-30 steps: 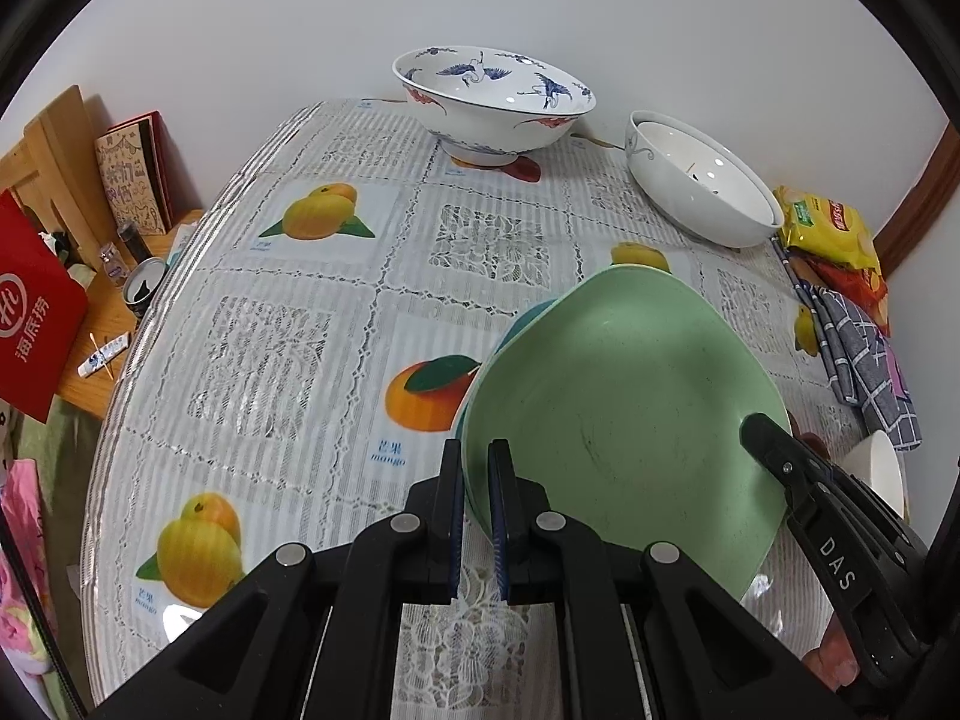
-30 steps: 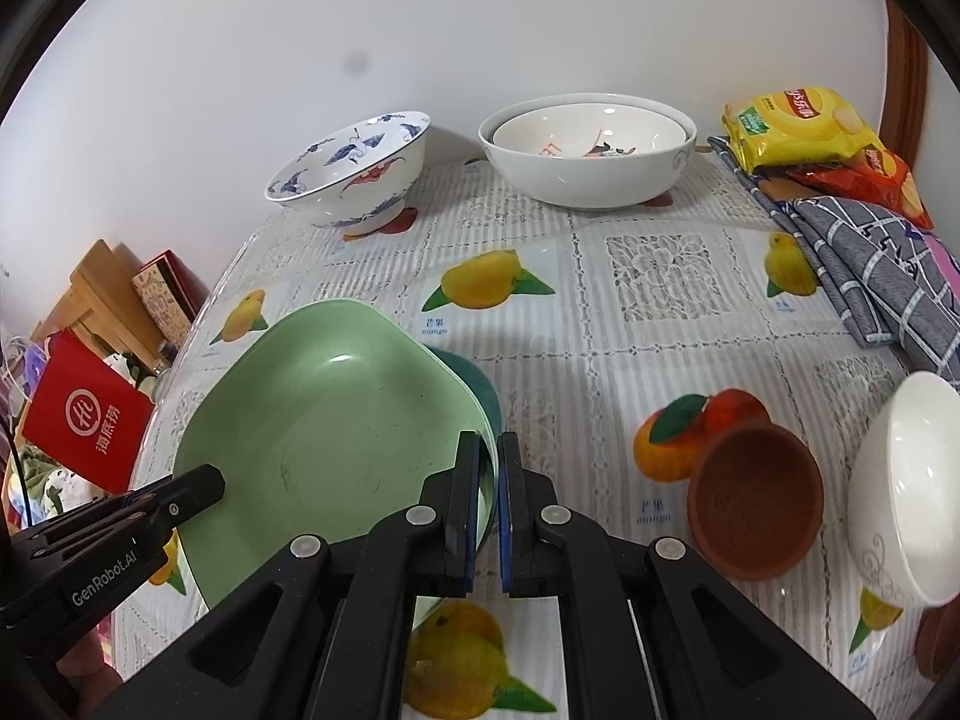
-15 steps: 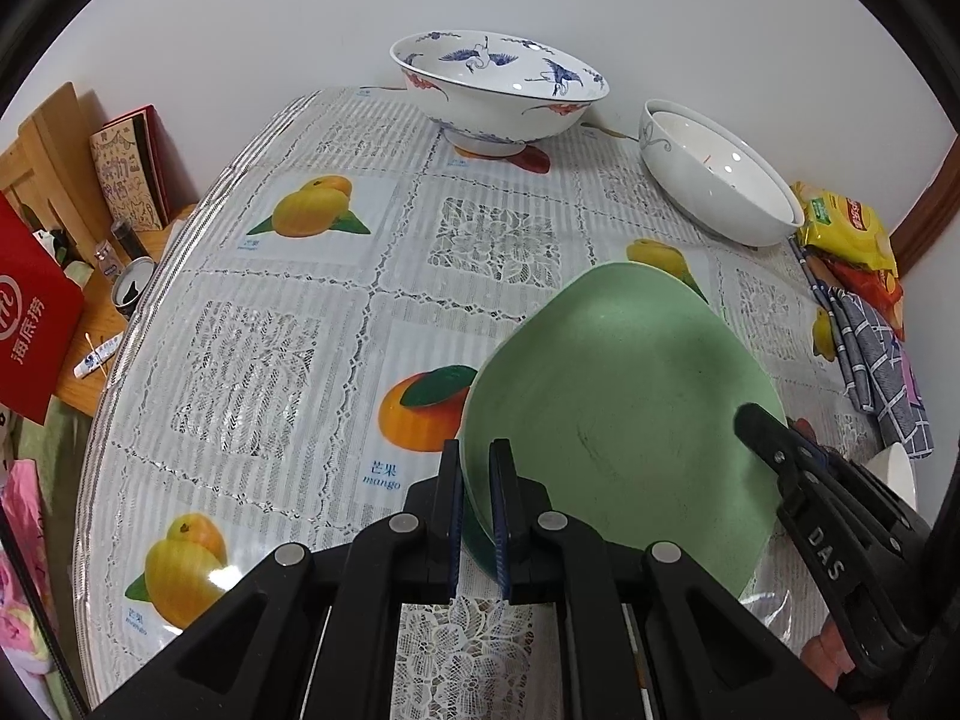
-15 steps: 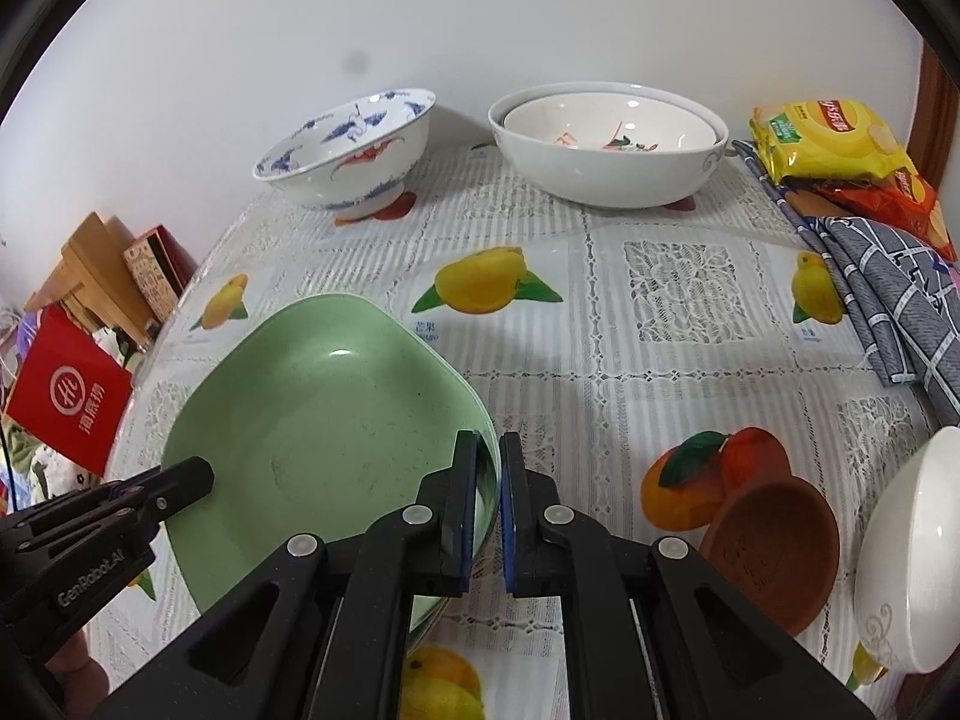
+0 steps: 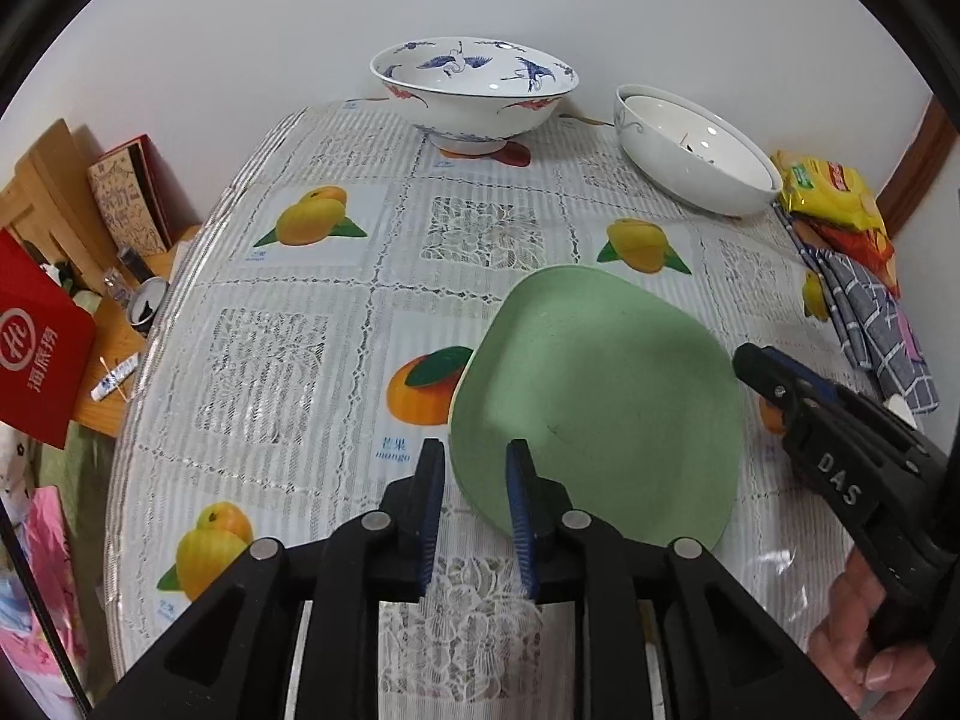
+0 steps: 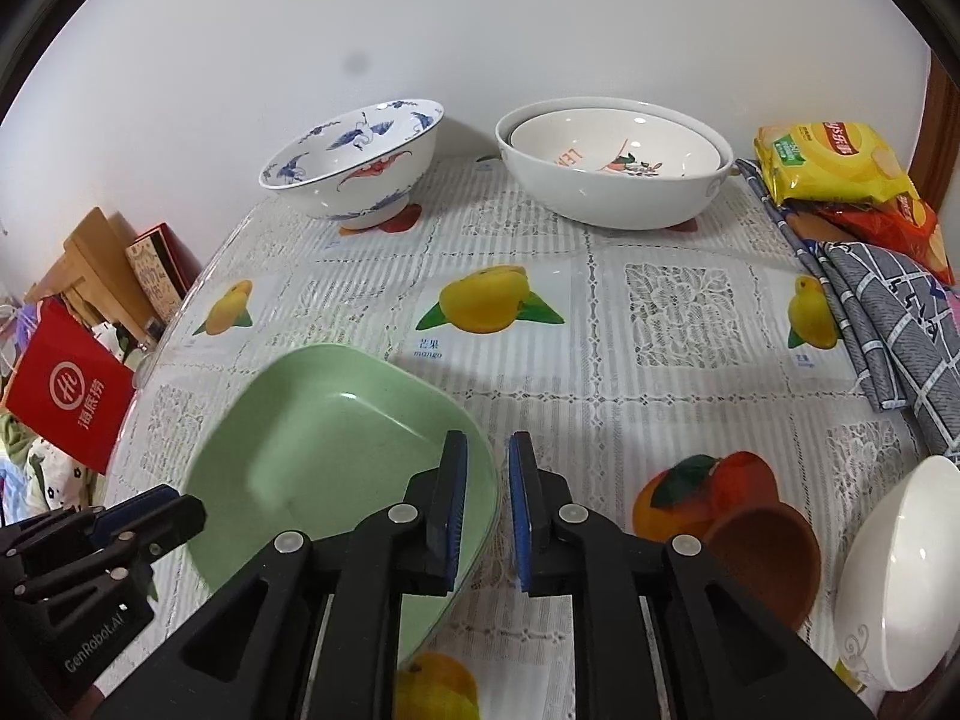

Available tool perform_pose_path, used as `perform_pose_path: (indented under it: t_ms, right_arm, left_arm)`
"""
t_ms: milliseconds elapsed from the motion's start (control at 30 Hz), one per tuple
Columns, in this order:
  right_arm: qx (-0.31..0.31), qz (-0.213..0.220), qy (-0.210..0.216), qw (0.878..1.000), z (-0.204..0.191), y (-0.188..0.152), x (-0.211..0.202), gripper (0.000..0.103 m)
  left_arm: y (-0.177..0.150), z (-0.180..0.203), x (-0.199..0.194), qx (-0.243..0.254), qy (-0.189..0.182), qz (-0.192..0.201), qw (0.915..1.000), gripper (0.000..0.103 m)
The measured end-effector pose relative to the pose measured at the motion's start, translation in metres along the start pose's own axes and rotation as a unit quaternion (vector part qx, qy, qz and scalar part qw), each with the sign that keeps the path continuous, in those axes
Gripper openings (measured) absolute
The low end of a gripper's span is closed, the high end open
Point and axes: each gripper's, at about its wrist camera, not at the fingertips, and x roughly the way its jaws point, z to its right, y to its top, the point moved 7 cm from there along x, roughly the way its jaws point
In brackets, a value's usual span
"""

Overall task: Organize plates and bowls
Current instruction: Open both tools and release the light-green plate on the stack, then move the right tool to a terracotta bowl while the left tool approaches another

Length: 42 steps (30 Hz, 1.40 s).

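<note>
I see yellow snack bags [image 6: 834,165] beside a checked grey cloth [image 6: 894,324]; a red bag [image 5: 36,348] sits off the worktop.

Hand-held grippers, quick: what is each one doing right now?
Left hand-held gripper: just opening, jaws apart around the green plate rim.
Right hand-held gripper: just opening too, straddling the plate's other edge.

The white bowl [image 6: 900,576] is cut off by the right edge.

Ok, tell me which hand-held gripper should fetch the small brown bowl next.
Right, probably. The small brown bowl lies just beside the right hand-held gripper, whose jaws have just opened off the green square plate. The left hand-held gripper sits across the plate from it.
</note>
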Motion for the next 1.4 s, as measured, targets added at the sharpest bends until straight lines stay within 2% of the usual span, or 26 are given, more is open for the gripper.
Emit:
perform_pose_path:
  t_ms: [167,233,300,367,400,433,467,533,800,900,1100,1267,1400]
  right_arm:
    - [0.003,0.011,-0.001,1.000,0.005,-0.009,-0.023,0.017]
    - [0.007,0.016,-0.001,1.000,0.012,-0.015,-0.036,0.025]
    - [0.008,0.021,-0.006,1.000,0.019,-0.018,-0.048,0.029]
    - [0.011,0.032,-0.021,0.999,0.032,-0.023,-0.066,0.032]
    - [0.011,0.039,-0.036,0.999,0.040,-0.025,-0.077,0.037]
    - [0.012,0.046,-0.046,0.998,0.046,-0.027,-0.085,0.045]
    - [0.013,0.055,-0.056,0.997,0.054,-0.030,-0.096,0.048]
    - [0.016,0.071,-0.071,0.995,0.070,-0.036,-0.118,0.056]
    - [0.054,0.093,-0.133,0.985,0.137,-0.072,-0.187,0.068]
    - [0.080,0.090,-0.144,0.982,0.165,-0.089,-0.206,0.078]
    - [0.107,0.091,-0.181,0.973,0.205,-0.116,-0.233,0.079]
    - [0.116,0.098,-0.169,0.974,0.218,-0.132,-0.242,0.079]
    - [0.110,0.130,-0.189,0.967,0.222,-0.140,-0.246,0.079]
  left_arm:
    - [-0.008,0.010,-0.016,0.011,0.000,0.009,0.9999,0.020]
    - [-0.010,0.017,-0.024,0.018,-0.001,0.015,0.9997,0.020]
    - [-0.013,0.025,-0.034,0.024,-0.004,0.023,0.9994,0.020]
    - [-0.016,0.035,-0.044,0.030,-0.009,0.031,0.9990,0.020]
    - [-0.017,0.040,-0.048,0.033,-0.014,0.035,0.9988,0.021]
    - [-0.019,0.047,-0.054,0.038,-0.020,0.038,0.9983,0.025]
    - [-0.020,0.053,-0.058,0.043,-0.022,0.042,0.9980,0.029]
    - [-0.023,0.069,-0.071,0.056,-0.024,0.055,0.9966,0.032]
    - [-0.038,0.133,-0.103,0.104,-0.045,0.083,0.9901,0.038]
    - [-0.042,0.153,-0.111,0.111,-0.050,0.089,0.9886,0.038]
    - [-0.050,0.182,-0.115,0.117,-0.059,0.091,0.9872,0.038]
    - [-0.054,0.201,-0.116,0.132,-0.060,0.092,0.9851,0.038]
    - [-0.055,0.210,-0.116,0.138,-0.060,0.095,0.9841,0.038]
